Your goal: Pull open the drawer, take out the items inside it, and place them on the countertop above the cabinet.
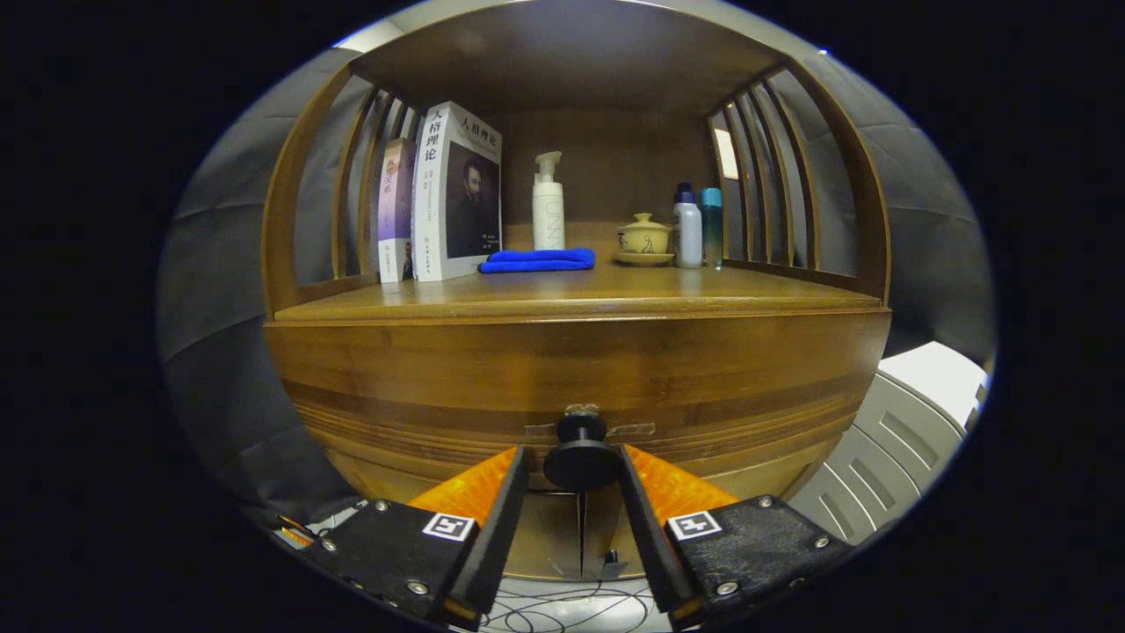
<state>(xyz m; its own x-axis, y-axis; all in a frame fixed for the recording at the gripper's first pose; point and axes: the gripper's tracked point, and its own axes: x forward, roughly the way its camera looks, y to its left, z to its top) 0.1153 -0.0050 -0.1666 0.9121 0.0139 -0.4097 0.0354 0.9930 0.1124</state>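
Observation:
The wooden cabinet's drawer front (439,378) stands flush with the cabinet, and what is inside is hidden. Its black round knob (580,462) sits between my fingers. My gripper (573,457) is open around the knob: the right finger (635,492) is almost touching it and the left finger (505,501) stands a small gap away. Above the drawer runs the wooden countertop (721,294), a shelf under a wooden roof.
On the countertop stand books (444,198) at the left, a white pump bottle (547,207), a folded blue cloth (538,259), a lidded cup on a saucer (644,239) and two bottles (697,227). Slatted sides enclose the shelf. A white ribbed object (905,422) lies at right; cables (562,607) below.

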